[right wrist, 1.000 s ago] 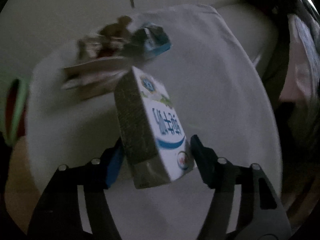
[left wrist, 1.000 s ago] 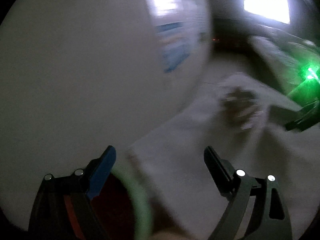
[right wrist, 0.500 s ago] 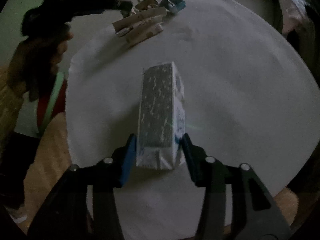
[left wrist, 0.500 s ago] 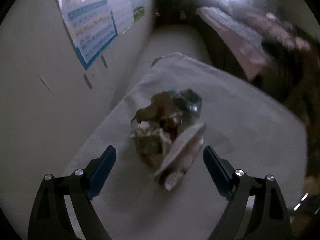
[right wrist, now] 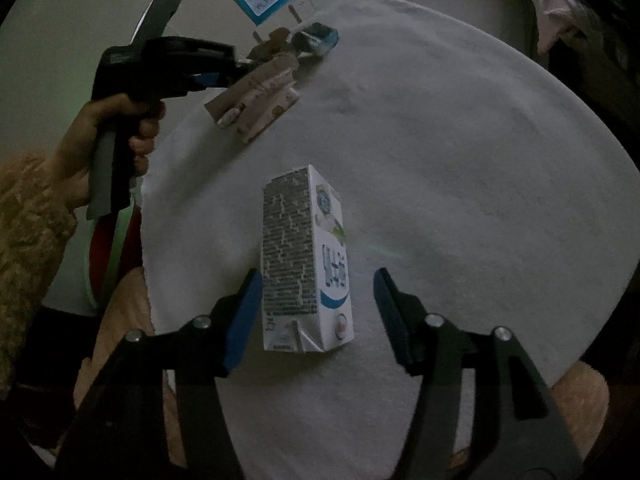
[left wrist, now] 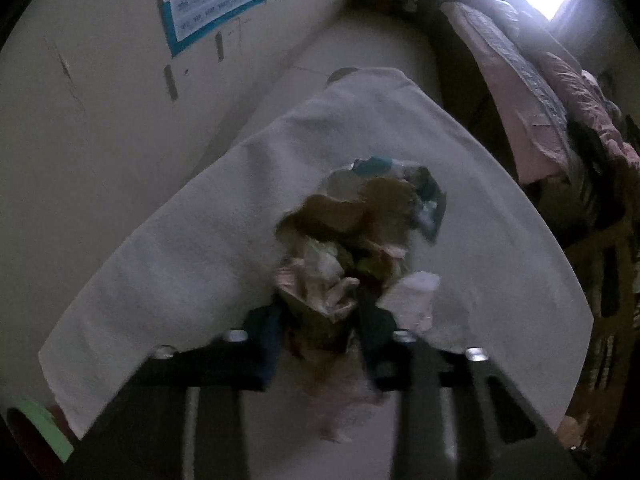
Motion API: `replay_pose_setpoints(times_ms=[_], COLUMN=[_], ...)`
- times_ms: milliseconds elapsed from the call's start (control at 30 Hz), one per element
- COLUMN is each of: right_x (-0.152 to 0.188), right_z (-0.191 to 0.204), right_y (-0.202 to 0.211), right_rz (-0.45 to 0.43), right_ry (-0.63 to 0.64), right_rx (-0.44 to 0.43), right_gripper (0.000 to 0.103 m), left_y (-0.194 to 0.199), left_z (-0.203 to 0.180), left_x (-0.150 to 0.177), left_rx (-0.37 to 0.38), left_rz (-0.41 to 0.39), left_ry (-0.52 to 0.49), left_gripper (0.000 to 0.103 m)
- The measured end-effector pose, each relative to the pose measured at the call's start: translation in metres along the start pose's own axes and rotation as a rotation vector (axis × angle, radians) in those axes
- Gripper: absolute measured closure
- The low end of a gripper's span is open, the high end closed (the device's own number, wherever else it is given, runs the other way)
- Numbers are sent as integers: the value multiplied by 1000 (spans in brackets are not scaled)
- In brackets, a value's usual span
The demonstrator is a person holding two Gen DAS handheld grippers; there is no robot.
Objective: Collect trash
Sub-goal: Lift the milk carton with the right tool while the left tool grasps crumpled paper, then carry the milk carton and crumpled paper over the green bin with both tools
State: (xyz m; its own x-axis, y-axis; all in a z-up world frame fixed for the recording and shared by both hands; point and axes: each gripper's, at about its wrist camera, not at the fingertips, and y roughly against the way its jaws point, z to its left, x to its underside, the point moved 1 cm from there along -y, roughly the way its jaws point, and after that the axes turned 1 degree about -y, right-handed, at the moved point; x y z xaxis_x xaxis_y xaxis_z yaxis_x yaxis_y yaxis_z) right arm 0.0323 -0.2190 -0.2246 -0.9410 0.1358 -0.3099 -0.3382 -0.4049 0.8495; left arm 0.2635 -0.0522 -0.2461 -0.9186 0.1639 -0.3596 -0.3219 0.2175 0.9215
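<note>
Since 1 second ago: both grippers have swung down over the white cloth; the left jaws have just been closing onto the trash pile, while the right jaws, which pinched the milk carton half a second back, have just been opening off it.
Right gripper: about half open, holding nothing; the left pad sits just beside the carton's printed side, the right pad stands clear.
Milk carton: lying flat on the cloth between the right fingers, its folded end towards the camera.
Left gripper: narrowed onto the near end of the crumpled wrappers, pads pressing from both sides.
Trash pile: near the cloth's far edge by the wall, brown paper and a teal packet further back, seemingly loose.
Hand: wrapped round the left gripper's handle.
Poster: on the wall beyond.
Risk 1: only 1 corner of the pile is pinched, so lifting may shed the loose pieces.
Risk 2: the carton could skid on the cloth if the right pads close unevenly.
</note>
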Motion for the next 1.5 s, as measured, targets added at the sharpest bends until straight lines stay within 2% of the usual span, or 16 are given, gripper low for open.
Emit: replay_pose_setpoints(times_ms=[67, 200, 267, 400, 533, 700, 800, 900, 1100, 1167, 1233, 1333, 1367, 1500], right_x=[0, -1, -1, -2, -5, -4, -1, 2, 5, 7, 7, 6, 7, 8], right_z=[1, 8, 10, 12, 17, 32, 39, 43, 47, 46, 45, 45, 45, 42], right_y=[1, 2, 2, -3, -13, -23, -26, -27, -27, -28, -28, -30, -31, -34], right_rz=[-2, -13, -12, 1, 19, 35, 40, 44, 33, 32, 31, 33, 34, 42], right_ry=[-1, 6, 5, -3, 25, 76, 89, 95, 115, 110, 106, 105, 102, 100], right_rx=[6, 27, 28, 39, 111, 153, 169, 179, 216, 224, 226, 232, 232, 237], right_gripper=[47, 47, 40, 39, 39, 39, 39, 39, 39, 39, 39, 39, 39, 40], left_y=[9, 41, 62, 104, 136, 140, 129, 115, 101, 96, 91, 85, 85, 100], left_z=[3, 8, 12, 18, 18, 30, 36, 36, 29, 25, 22, 17, 16, 15], left_x=[4, 24, 37, 74, 119, 160, 182, 198, 206, 206, 207, 209, 209, 210], left_rx=[6, -13, -15, -41, -79, -45, -6, -11, -52, -62, -73, -85, -86, -85], left_rz=[-24, -109, -156, -243, -294, -243, -182, -136, -118, -111, -104, -84, -86, -118], left_ry=[5, 0, -1, -5, -17, 30, 60, 45, 11, -6, -25, -50, -51, -39], left_gripper=[80, 82, 82, 82, 82, 82, 82, 81, 67, 56, 54, 58, 71, 79])
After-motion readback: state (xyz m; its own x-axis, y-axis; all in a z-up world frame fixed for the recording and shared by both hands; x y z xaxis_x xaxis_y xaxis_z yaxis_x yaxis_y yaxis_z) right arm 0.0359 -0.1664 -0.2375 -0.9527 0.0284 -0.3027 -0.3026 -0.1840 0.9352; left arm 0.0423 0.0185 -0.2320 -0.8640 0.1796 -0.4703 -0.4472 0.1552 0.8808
